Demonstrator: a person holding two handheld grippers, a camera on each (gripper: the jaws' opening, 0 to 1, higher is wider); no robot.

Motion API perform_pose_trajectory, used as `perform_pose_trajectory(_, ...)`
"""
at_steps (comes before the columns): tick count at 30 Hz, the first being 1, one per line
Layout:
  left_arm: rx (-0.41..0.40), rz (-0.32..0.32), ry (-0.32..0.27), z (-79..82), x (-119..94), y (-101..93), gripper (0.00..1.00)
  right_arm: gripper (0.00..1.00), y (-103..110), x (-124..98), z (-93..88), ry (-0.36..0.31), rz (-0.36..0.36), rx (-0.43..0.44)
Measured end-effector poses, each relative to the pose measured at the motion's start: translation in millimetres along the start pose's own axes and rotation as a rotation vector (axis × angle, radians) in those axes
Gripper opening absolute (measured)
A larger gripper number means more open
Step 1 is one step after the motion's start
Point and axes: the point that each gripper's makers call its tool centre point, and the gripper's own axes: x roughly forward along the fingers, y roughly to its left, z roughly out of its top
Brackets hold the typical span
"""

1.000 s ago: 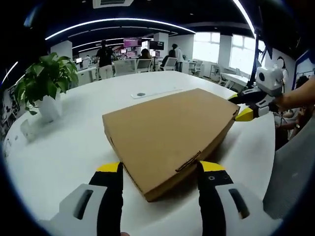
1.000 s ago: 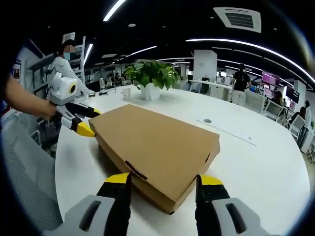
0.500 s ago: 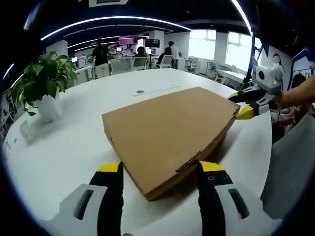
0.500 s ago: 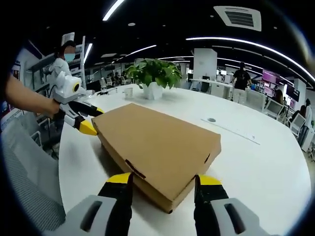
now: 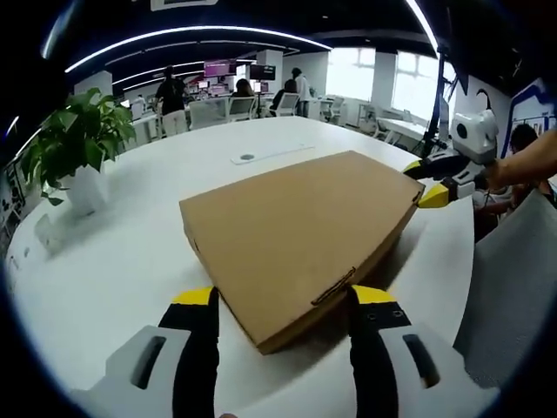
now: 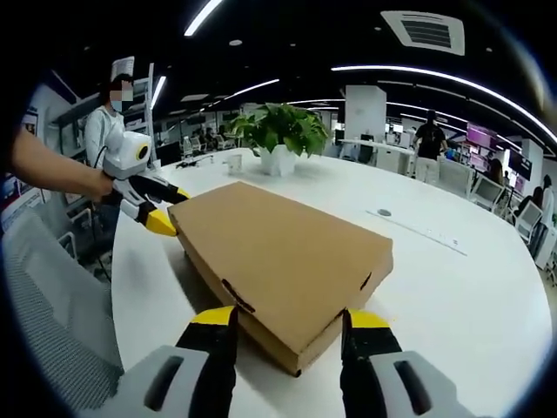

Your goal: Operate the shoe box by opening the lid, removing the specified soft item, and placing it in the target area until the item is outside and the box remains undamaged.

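Barely anything has shifted: my left gripper (image 5: 283,296) and right gripper (image 6: 286,318) stay spread wide, straddling opposite corners of the shoe box (image 5: 300,231), its lid still closed on the white table (image 5: 104,261); opening hasn't begun.

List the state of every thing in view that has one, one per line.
shoe box: closed, lid down, flat on the table.
left gripper: open, jaws astride one box corner.
right gripper: open, jaws astride the opposite corner.
potted plant: upright.
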Motion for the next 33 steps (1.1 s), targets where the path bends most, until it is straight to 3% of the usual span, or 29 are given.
perform_pose_trajectory(33, 0.002, -0.007, 0.047, -32.0, -44, 8.9, 0.57, 0.42, 49, 3, 0.8, -0.006, 0.066, -0.024)
